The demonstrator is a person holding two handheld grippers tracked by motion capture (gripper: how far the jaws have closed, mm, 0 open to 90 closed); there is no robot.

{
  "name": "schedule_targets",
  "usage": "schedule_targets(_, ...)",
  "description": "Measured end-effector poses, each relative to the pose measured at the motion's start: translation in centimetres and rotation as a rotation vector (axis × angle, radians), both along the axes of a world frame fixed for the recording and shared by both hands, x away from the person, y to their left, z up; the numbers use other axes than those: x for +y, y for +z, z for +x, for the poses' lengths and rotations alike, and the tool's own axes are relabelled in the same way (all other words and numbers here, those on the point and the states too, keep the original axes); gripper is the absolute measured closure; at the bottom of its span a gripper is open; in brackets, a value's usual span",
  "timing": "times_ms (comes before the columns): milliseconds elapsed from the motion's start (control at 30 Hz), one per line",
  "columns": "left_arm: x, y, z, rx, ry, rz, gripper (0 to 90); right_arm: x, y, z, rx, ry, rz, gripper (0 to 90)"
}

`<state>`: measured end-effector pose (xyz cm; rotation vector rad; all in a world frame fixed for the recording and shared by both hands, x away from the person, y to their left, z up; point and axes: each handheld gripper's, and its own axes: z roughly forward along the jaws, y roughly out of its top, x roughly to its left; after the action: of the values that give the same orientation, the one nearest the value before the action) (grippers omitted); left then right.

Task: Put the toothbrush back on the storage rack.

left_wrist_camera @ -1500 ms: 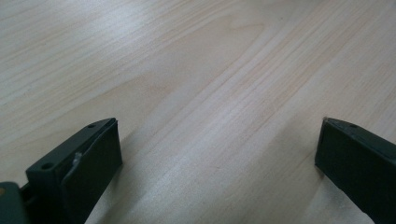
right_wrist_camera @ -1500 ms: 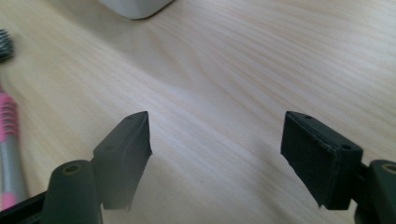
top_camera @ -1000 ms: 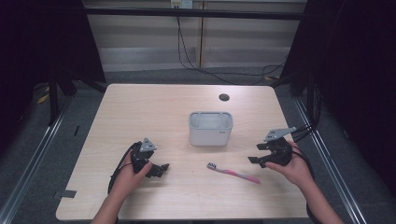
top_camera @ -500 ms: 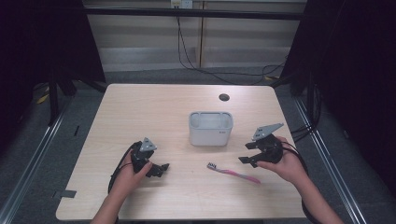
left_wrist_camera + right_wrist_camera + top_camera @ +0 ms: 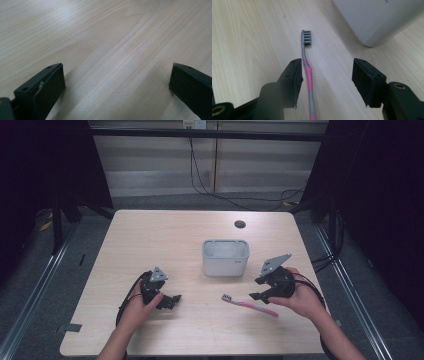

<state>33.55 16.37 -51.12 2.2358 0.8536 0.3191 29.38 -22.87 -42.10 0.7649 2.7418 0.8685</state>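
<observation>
On the pale wooden table [image 5: 150, 245], just in front of the grey plastic rectangular bin [image 5: 225, 257], lies the pink-handled toothbrush with grey bristles [image 5: 249, 305], flat and untouched. Since a second ago the right gripper [image 5: 256, 288] has come in from the table's right edge to hover over the handle, its jaws narrowing to half-open astride it, no pad pressing yet; a pickup looks imminent. Well apart, the left gripper [image 5: 176, 301] rests wide open, empty.
</observation>
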Motion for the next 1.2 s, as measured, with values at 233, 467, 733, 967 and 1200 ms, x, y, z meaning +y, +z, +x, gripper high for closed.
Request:
schedule_targets(233,0.0,0.0,0.0,-0.002,-0.002,0.005,0.0,0.7,-0.3,-0.2,0.019,0.03,-0.02,47.2)
schedule_targets(467,0.0,0.0,0.0,-0.002,-0.003,0.002,0.1,1.9,-1.1,0.1,0.041,0.064,-0.058,50.2)
schedule_targets(733,0.0,0.0,0.0,-0.002,-0.003,0.002,0.0,2.7,-2.3,0.4,0.062,0.079,-0.078,51.4)
schedule_targets(967,0.0,0.0,0.0,-0.002,-0.002,0.004,0.0,2.8,-3.0,0.2,0.088,0.089,-0.098,54.9)
schedule_targets(1200,0.0,0.0,0.0,-0.002,-0.003,0.002,0.1,2.9,-3.3,0.0,0.103,0.095,-0.117,57.6)
